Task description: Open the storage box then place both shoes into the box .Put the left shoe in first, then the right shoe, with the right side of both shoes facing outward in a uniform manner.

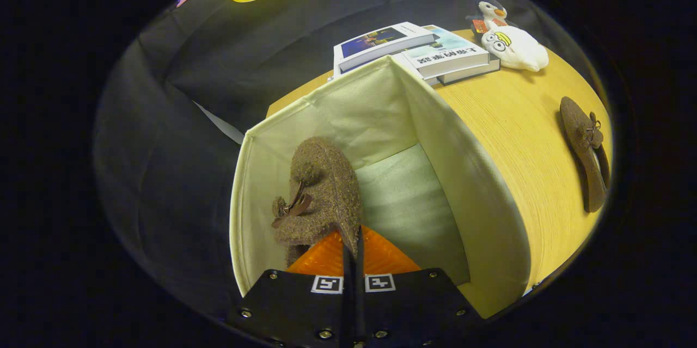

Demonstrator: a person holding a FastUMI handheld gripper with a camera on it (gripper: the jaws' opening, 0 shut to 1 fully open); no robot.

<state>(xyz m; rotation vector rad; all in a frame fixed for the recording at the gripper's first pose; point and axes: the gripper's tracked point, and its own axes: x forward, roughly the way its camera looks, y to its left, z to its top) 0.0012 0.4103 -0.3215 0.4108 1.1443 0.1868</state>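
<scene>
Shoe (321, 195) pinched between jaws, inside box (468, 184)

Looks like a staged home corner in a recording booth: wooden table (506, 119), stack of books (419, 51), two plush toys (509, 37), a fabric storage box (463, 184), black cloth wall (179, 119) behind.

Pale wooden table (523, 135) against black cloth wall (179, 119), books (419, 51) and plush toys (506, 37) at back.
</scene>
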